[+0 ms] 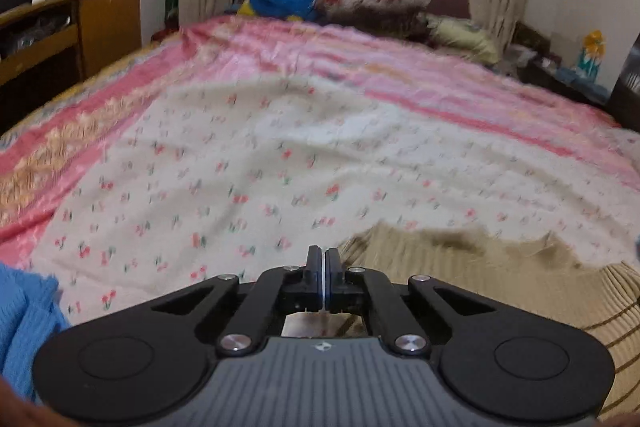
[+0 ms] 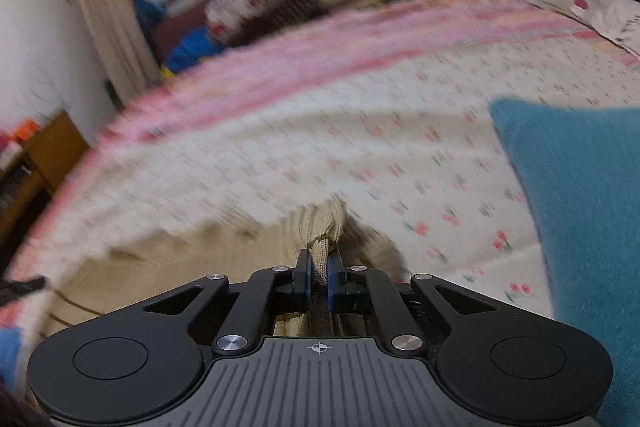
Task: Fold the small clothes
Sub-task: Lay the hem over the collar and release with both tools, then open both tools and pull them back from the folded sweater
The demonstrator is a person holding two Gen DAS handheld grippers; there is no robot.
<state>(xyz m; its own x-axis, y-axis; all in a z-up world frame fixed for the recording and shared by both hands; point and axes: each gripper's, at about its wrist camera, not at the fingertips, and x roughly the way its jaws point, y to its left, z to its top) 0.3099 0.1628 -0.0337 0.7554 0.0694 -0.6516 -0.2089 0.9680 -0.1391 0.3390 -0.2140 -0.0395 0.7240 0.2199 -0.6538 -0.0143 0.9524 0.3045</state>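
**Two grippers at the tan sweater on the bed**

A tan knit sweater point(image 1: 500, 291) lies on the bed, on top of a white sheet point(image 1: 248, 163) with little red flowers. It has thin dark stripes near its edge.

The right gripper point(image 2: 319, 273) has its fingers point(image 2: 305, 277) pressed together on a bunched fold of the tan sweater point(image 2: 324, 227). The knit sticks up between the blue pads and pokes out past the tips. The rest of the sweater spreads out to the left and below the gripper.

The left gripper point(image 1: 323, 263) has its fingers point(image 1: 313, 267) closed tight, with just a thin line between them. The sweater edge starts right beside the tips, on their right side, and runs under the gripper. I cannot tell if any cloth is caught between these fingers.

A light blue cloth point(image 1: 24, 323) lies at the left of the left gripper. A teal cloth point(image 2: 580, 227) lies at the right of the right gripper, apart from the sweater.

Past the white sheet is a pink striped blanket point(image 1: 360, 55). Both pictures are blurry.
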